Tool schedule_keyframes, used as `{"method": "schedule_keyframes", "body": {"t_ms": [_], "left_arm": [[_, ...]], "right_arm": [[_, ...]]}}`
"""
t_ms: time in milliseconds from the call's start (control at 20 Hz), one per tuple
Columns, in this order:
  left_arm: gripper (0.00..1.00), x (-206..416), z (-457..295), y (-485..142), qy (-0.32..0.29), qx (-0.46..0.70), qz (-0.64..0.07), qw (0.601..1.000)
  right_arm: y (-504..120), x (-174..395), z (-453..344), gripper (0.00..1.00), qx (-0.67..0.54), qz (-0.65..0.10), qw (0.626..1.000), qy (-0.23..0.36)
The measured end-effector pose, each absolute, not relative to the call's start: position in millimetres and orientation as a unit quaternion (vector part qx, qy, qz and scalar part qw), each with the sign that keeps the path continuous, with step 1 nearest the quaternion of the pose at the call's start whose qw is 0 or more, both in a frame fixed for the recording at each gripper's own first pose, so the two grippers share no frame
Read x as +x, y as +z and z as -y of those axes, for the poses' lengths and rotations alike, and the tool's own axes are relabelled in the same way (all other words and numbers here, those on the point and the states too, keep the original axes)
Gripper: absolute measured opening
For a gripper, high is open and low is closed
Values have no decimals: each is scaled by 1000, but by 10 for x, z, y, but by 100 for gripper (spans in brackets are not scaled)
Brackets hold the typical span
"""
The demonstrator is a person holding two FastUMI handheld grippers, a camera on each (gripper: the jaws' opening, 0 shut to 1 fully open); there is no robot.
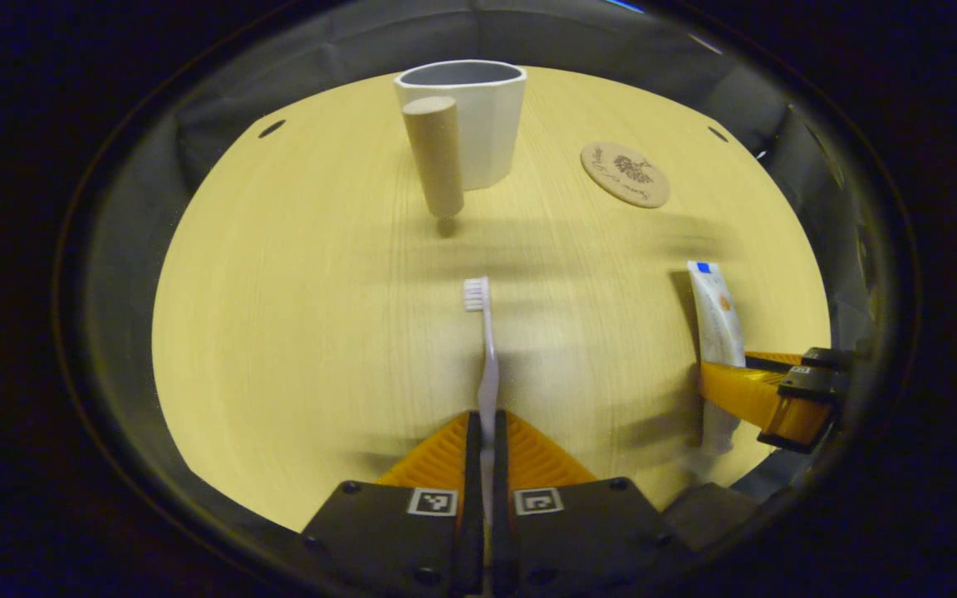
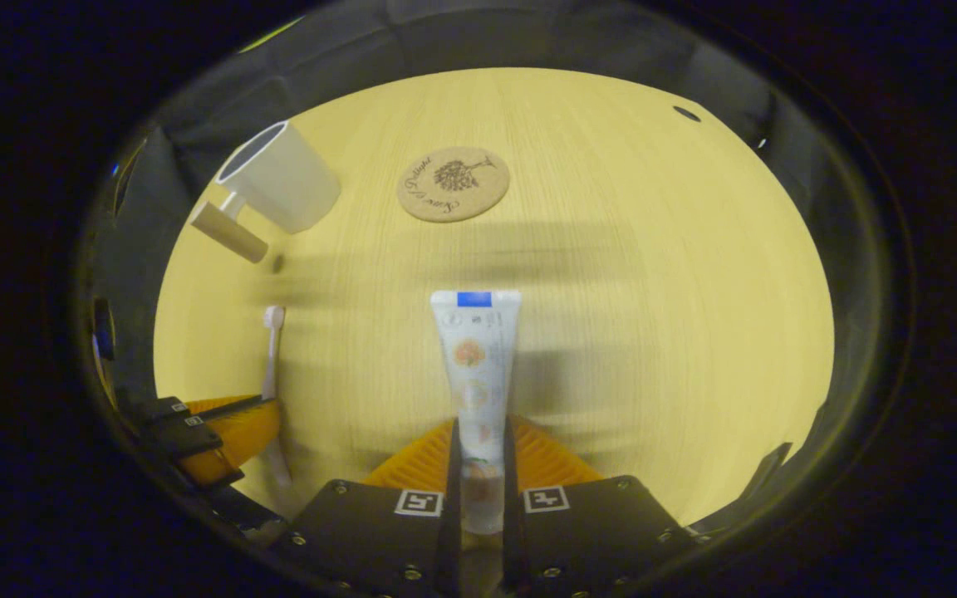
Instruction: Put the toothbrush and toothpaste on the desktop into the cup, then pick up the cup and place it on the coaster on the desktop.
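In the left gripper view, the left gripper (image 1: 487,440) is pinching the toothbrush (image 1: 485,349) by its handle, both orange fingers pressed narrow against it, the bristle end pointing ahead toward the middle of the desktop (image 1: 296,332). The cup (image 1: 470,116) is standing upright near the far edge, its wooden handle (image 1: 435,154) facing the camera, and nothing is showing above its rim. The coaster (image 1: 625,174) is lying bare, to the right of the cup and apart from it. At the right edge the right gripper (image 1: 757,390) is clamping the toothpaste (image 1: 715,316).

In the right gripper view, the right gripper (image 2: 478,448) is squeezing the toothpaste (image 2: 476,365) near its cap end, the flat crimped end pointing forward. The cup (image 2: 283,183) is sitting toward the far left corner and the coaster (image 2: 453,183) just to its right.

Judging from this, both items are being gripped but neither is in the cup yet; dropping them in and moving the cup onto the coaster are all remaining.
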State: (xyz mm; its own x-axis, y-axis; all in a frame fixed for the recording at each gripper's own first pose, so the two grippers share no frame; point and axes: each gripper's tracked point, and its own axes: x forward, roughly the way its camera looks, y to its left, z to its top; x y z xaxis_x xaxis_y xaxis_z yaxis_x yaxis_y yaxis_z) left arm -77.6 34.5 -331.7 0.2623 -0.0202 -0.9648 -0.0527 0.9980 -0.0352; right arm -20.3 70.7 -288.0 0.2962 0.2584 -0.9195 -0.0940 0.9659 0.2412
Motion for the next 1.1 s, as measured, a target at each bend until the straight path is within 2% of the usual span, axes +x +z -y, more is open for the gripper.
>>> {"method": "schedule_keyframes", "body": {"t_ms": [50,100,550,1100], "left_arm": [[16,-806,-339,-3277,8,-32,-602,798],[10,-808,-327,-3272,6,-38,-599,800],[10,-842,-163,-2893,-27,-68,-533,843],[10,-606,-75,-1786,-63,-89,-387,915]], "right_arm": [[-2891,-166,-700,21,79,-579,803,112],[-2901,-160,-697,20,82,-576,806,111],[-2562,-131,-725,20,101,-516,839,141],[-1747,46,-668,20,100,-395,899,161]]}}
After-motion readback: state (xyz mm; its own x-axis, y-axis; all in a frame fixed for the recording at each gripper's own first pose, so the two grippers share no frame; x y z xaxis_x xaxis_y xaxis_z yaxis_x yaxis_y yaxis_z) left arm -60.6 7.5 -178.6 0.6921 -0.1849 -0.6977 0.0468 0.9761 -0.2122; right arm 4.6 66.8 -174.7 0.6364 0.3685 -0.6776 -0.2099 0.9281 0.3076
